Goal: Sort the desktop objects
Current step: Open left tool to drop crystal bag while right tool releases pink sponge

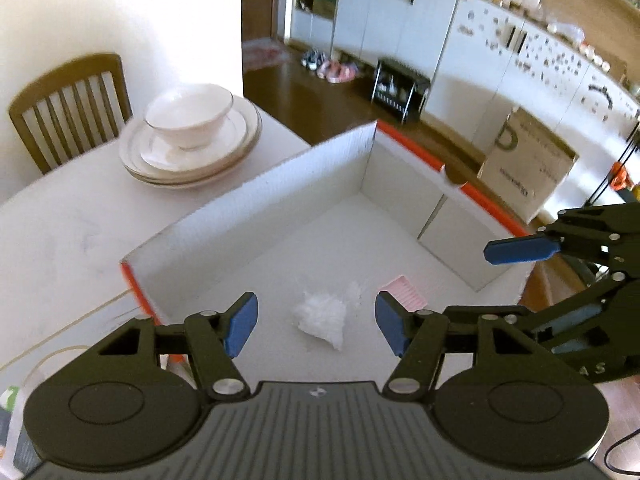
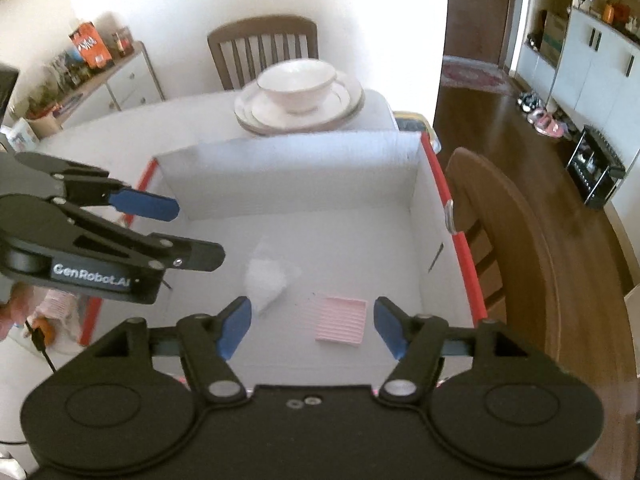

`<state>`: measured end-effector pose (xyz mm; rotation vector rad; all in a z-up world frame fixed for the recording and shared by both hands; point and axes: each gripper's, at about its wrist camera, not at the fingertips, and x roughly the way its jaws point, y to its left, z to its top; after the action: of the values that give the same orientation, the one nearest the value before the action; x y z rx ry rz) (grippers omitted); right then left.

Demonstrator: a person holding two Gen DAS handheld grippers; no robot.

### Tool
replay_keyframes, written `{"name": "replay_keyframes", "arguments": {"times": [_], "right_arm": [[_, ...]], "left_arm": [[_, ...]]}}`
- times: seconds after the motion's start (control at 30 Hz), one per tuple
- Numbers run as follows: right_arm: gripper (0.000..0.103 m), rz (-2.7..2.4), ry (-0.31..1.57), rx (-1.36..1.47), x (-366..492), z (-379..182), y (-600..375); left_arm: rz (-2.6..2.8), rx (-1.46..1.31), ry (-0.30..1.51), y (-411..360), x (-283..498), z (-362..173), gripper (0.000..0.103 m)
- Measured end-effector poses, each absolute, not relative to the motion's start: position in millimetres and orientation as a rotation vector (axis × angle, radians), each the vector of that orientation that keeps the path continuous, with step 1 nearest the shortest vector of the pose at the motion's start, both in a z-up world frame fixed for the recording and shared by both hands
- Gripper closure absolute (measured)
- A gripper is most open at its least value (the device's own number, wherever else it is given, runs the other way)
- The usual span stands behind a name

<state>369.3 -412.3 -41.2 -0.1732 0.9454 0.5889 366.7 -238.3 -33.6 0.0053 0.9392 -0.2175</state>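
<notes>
With both the left gripper [image 1: 316, 326] and right gripper [image 2: 312, 328] spread and empty, we should lift clear of the white box [image 2: 288, 168] before seeking another item, leaving the crumpled plastic bag [image 1: 322, 316] and pink ribbed pad [image 2: 342, 320] undisturbed at lower centre.

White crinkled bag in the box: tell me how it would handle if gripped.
The white crinkled bag looks thin and translucent, so probably floppy and light. Its creased film would likely collapse between pads and may slip. It lies slumped on the box floor, unlikely to roll.

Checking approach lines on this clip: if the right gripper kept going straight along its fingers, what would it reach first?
Probably the pink ribbed pad lying on the floor of the white box. The right gripper is open and empty, pointing down into the box; depth is unclear.
</notes>
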Motion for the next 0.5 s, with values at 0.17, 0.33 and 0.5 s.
{"name": "replay_keyframes", "arguments": {"times": [0.17,0.33,0.5], "right_arm": [[0.035,0.578,0.895,-0.146,346.1,-22.9,-404.9],[0.032,0.575,0.849,-0.137,320.4,-12.4,-389.0],[0.031,0.572,0.820,-0.124,291.8,-7.2,-368.3]], "left_arm": [[-0.214,-0.014,0.861,-222.6,330.3,-9.3,0.039],[-0.215,-0.014,0.808,-202.3,291.2,7.2,0.039],[-0.214,0.012,0.763,-183.0,255.2,15.6,0.039]]}}
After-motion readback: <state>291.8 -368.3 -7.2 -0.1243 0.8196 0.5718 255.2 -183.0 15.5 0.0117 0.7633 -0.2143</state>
